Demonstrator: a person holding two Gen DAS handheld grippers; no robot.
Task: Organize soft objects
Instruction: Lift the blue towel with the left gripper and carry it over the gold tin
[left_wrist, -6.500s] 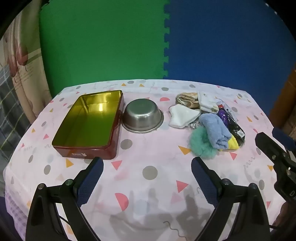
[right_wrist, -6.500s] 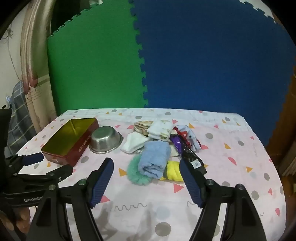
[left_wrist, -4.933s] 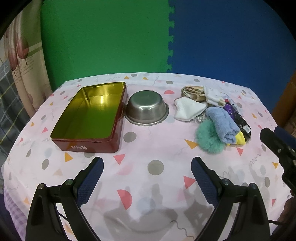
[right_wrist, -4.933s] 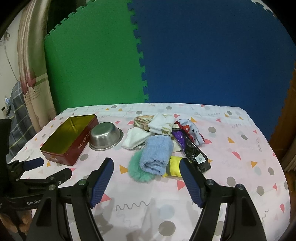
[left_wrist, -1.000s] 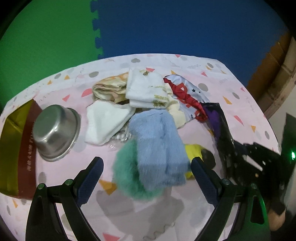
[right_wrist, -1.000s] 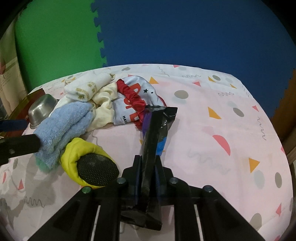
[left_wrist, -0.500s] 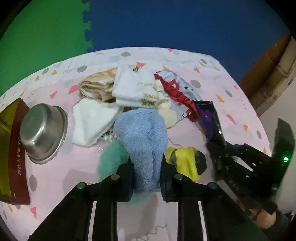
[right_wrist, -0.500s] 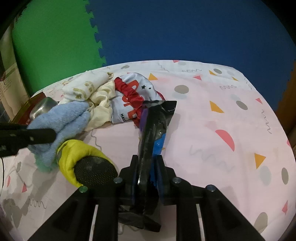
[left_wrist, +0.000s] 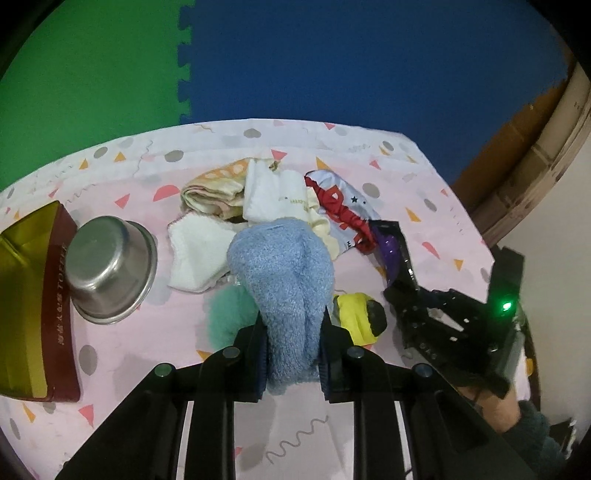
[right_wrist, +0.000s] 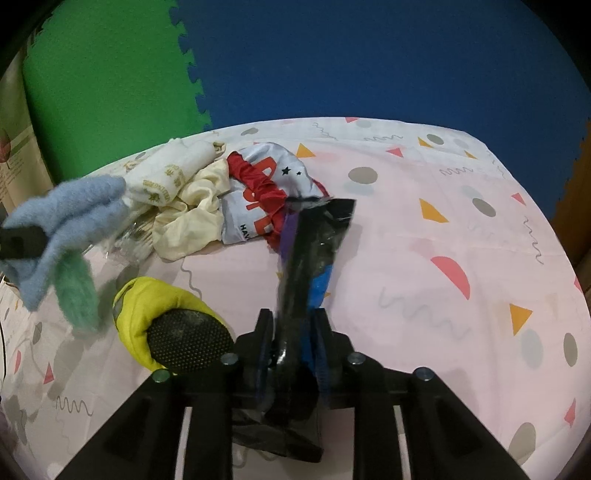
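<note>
Fleece: blue fleece cloth (left_wrist: 284, 280) is soft, light, compressible, pinched at its near end by left gripper (left_wrist: 291, 350) fingers above the surface, while right gripper (right_wrist: 291, 343) fingers are opening around a slick, crinkly black packet (right_wrist: 310, 258) between them.

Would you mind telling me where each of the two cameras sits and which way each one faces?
Left wrist: rides the left gripper, angled down over the table; its jaws pinch the blue fluffy cloth; the right gripper and the hand holding it show at right.
Right wrist: rides the right gripper, angled down at the pink tablecloth; its jaws are opening with the black packet between them; the left gripper's finger shows at the left edge.
Shared: blue fluffy cloth, black packet, yellow pouch, red-and-white fabric.
</note>
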